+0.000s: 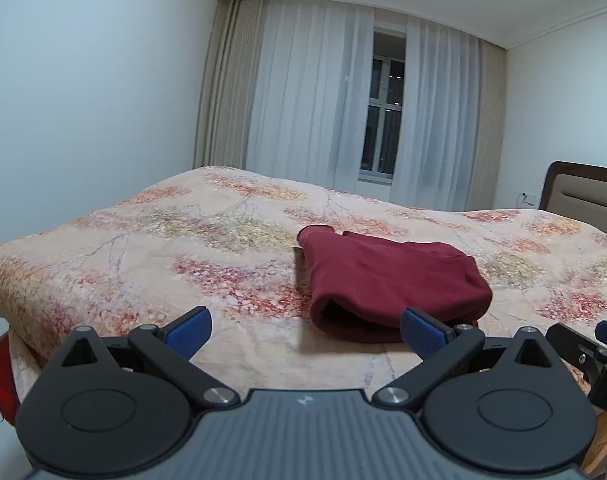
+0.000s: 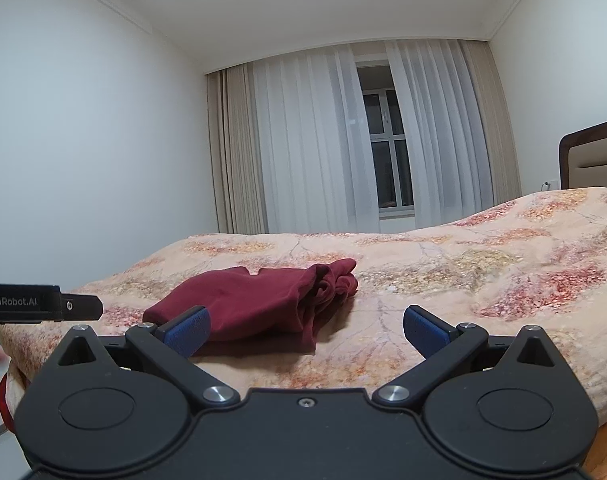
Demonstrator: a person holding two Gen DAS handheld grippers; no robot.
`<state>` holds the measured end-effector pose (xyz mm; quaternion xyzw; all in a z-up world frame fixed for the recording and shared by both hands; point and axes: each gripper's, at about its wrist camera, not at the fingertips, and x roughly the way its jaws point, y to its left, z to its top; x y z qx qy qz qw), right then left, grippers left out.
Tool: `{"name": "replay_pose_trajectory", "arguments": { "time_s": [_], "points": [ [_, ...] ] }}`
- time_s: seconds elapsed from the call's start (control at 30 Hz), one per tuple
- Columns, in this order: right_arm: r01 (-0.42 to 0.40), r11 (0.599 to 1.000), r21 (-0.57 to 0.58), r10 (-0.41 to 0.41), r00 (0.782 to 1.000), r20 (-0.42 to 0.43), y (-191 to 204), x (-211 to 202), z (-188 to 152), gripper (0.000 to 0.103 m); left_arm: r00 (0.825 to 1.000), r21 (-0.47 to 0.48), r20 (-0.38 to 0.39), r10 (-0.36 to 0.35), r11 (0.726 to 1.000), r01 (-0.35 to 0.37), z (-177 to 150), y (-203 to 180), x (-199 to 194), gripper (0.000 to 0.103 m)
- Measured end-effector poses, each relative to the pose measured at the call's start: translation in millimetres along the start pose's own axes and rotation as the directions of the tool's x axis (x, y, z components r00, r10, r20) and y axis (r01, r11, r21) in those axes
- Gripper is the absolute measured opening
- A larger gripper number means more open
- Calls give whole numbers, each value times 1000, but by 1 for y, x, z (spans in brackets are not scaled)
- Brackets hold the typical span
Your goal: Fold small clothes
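Over the near edge of the bed, both claws hung empty with a folded red garment ahead of them.

Left claw (image 1: 305,330) and right claw (image 2: 305,330) each had their blue pads spread wide apart, holding nothing, neither touching the cloth. Just beyond them the dark red garment (image 1: 391,280) lay on the floral bedspread (image 1: 151,248), already doubled over into a compact bundle, so the folding looked largely done; at most a final tidy or setting aside seemed left. Only the left wrist view showed the open, layered near end of the fold, while the right wrist view showed bunched fabric (image 2: 335,280) at its far right end.
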<state>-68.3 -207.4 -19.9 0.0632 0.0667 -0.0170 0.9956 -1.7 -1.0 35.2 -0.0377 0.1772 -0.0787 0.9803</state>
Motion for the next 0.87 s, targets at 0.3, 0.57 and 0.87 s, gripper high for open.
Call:
{"name": "replay_pose_trajectory", "arguments": {
  "time_s": [0.3,0.57,0.87],
  "points": [
    [-13,1000,-11,13,1000,-16,3,5,-4,103,999,17,-20,42,999,-41,-5,-1,5,103],
    [-20,1000,-17,20,999,-27,4,8,-7,103,998,23,-28,50,998,-50,-8,0,8,103],
    [-20,1000,-15,20,999,-32,4,9,-8,102,998,20,-35,47,999,-46,-9,1,10,103]
  ]
}}
